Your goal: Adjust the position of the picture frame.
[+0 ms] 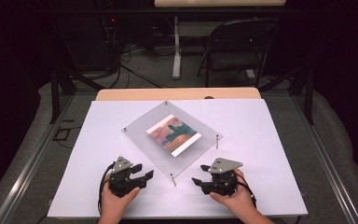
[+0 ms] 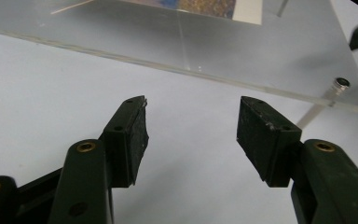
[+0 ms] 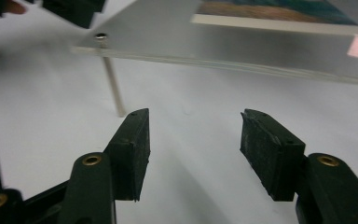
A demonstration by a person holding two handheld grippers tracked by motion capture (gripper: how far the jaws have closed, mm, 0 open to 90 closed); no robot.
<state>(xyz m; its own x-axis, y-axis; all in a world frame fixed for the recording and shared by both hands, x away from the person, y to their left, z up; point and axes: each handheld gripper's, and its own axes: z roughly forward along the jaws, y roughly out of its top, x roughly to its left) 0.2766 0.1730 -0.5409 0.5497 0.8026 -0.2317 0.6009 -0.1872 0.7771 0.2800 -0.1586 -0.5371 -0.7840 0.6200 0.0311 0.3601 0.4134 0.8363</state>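
Flanking the near corner of a raised clear panel: two hand-held grippers, both low over the white sheet.

Left gripper (image 1: 145,171): jaws wide apart, nothing between the pads, aimed at the panel's near-left edge, just short of it.
Right gripper (image 1: 196,173): jaws likewise wide and empty, aimed at the near-right edge, close beside the corner post (image 1: 173,179).

Panel (image 1: 142,136): clear acrylic, square, set diamond-wise at mid-table on thin metal posts at its corners; lifted off the sheet, level. Print (image 1: 174,135) pressed flat near its middle.

Handling, as judged: stiff, fairly light, smooth and slippery at the faces; likely to scratch, and to crack if pinched hard near a drilled corner. Best hold: the two near edges, one gripper each, pads above and below the plate, clear of the posts and of the print. Posts slender, possibly loose; poor for gripping.

Sheet (image 1: 261,186): white, covering the table top.
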